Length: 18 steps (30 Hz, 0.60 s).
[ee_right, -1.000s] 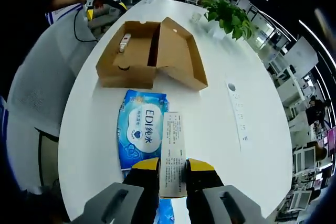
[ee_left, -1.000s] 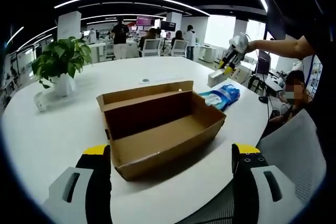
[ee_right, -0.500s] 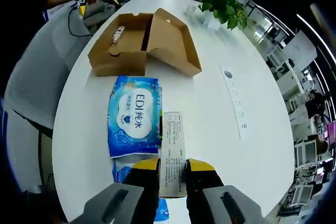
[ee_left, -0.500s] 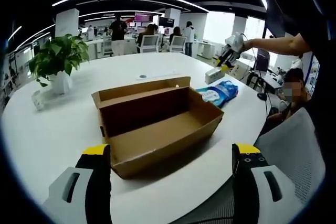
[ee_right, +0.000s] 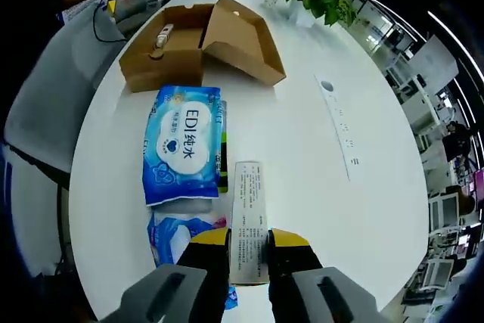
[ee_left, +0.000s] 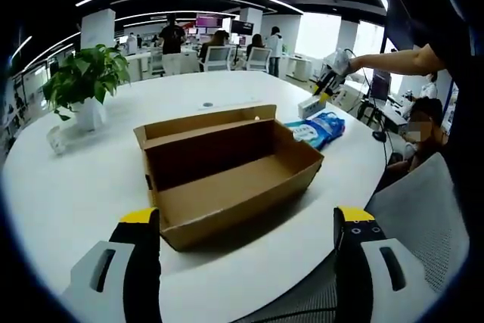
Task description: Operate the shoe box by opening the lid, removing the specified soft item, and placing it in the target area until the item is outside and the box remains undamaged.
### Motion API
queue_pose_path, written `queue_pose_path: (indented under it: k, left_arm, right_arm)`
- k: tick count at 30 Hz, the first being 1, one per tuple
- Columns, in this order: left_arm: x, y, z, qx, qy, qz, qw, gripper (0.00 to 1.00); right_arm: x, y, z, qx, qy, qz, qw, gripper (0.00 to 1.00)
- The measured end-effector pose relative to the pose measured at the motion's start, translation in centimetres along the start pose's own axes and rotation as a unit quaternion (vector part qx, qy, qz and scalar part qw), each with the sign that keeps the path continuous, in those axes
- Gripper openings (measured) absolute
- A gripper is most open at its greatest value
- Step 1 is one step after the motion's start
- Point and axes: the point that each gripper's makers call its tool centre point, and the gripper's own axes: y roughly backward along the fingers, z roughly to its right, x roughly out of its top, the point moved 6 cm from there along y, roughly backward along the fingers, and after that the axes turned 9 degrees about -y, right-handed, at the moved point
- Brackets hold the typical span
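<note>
The brown cardboard shoe box sits open near the white table's front edge. The left gripper hovers with jaws wide, empty. The right gripper clamps a white printed carton above the table's far edge, beside blue wipe packs already lying outside the box, apparently awaiting placement.

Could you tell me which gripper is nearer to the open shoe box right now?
Left. The left gripper hangs open just before the shoe box; the right gripper is beyond the wipes pack.

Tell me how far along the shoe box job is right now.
Done: the brown cardboard shoe box stands open, and blue wet-wipe packs lie on the white table. In hand: the right gripper grips a slim white printed box. Left: setting it down. The left gripper is open.
</note>
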Motion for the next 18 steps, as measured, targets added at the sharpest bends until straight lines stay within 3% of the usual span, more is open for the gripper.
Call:
queue_pose_path:
  k: [18]
  left_arm:
    - [-0.1, -0.2, 0.4, 0.004, 0.004, -0.009, 0.9999, 0.98]
  right_arm:
    - [-1.9, -1.8, 1.1, 0.01, -0.008, -0.019, 0.9997, 0.15]
